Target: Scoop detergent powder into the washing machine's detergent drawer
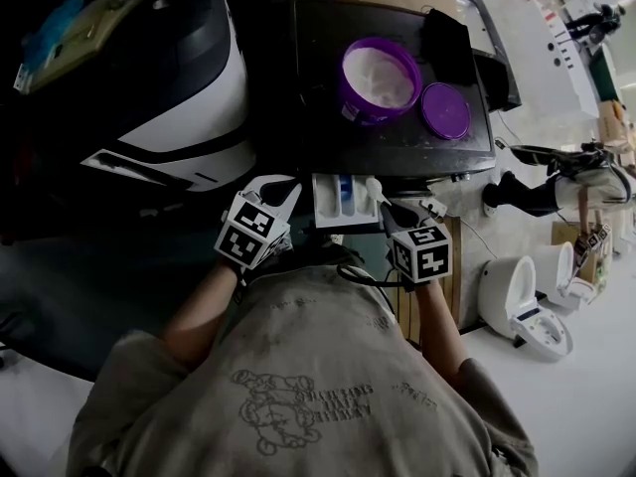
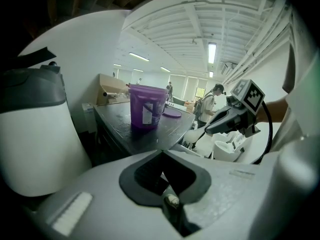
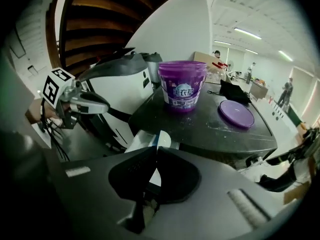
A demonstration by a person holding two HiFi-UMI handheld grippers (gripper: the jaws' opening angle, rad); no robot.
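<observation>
Both jaws of my right gripper (image 3: 156, 153) are clenched on the scoop (image 3: 161, 139) handle. Its bowl hangs just above the drawer (image 1: 328, 207), which stands open at the washer's front. My left gripper (image 2: 161, 155) is closed on nothing, just left of the drawer. Tip the scoop off-centre and powder would likely miss the compartment and land on the floor. I cannot see whether the scoop is loaded. Further out, on the washer top (image 1: 318, 117), the tub (image 1: 378, 78) stands open with white powder inside. Its lid (image 1: 445, 110) lies just beside it.
</observation>
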